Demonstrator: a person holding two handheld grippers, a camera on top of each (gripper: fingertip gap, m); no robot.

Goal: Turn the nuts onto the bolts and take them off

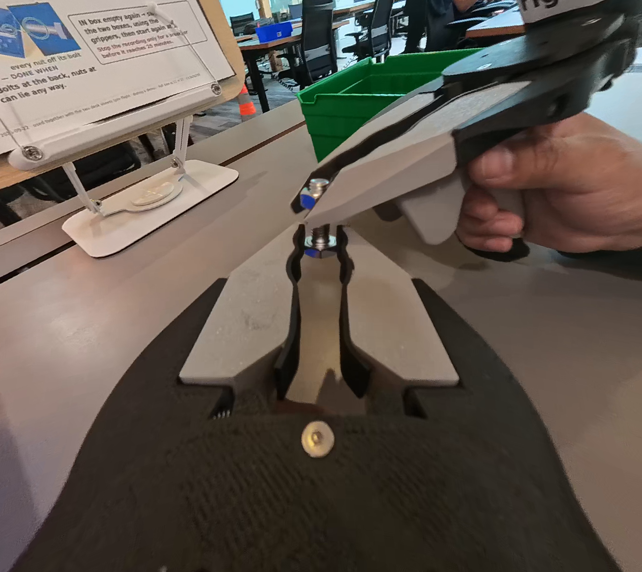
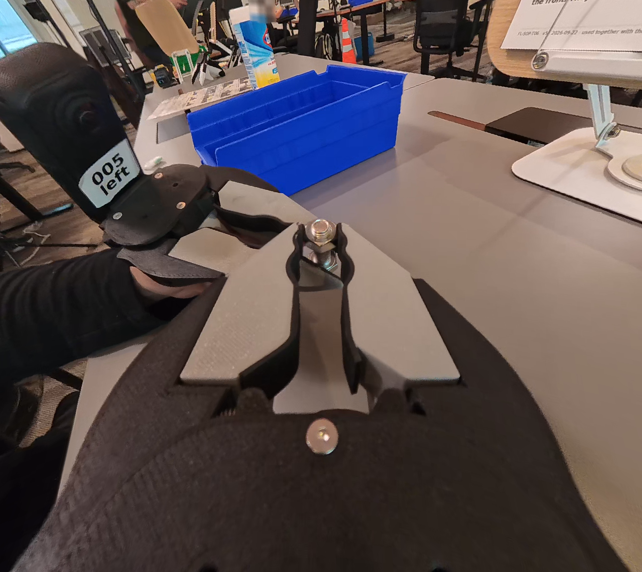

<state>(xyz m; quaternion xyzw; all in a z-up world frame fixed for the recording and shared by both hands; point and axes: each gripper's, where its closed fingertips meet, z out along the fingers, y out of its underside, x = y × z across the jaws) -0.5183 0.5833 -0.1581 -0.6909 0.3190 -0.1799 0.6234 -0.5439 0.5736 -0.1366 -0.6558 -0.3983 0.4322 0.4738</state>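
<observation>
Two hand-held grippers meet above the bench (image 2: 486, 225). Left hand-held gripper (image 1: 319, 244) is clamped on one bolt's (image 1: 319, 231) head; right hand-held gripper (image 2: 318, 235) is clamped on one nut (image 1: 309, 198) at its top end. Two bins: green (image 1: 333, 110) and blue (image 2: 305, 135); contents not visible.

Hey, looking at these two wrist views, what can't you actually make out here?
- Green bin contents: left wrist view, hidden by its front wall and the right tongs.
- Blue bin floor: right wrist view, hidden by its near wall.
- Bolt thread between the two nuts: both views, the right tongs cover it.
- Which way the nut is turning: a single frame does not show it.
- Left tongs tips: right wrist view, behind the right tongs.
</observation>
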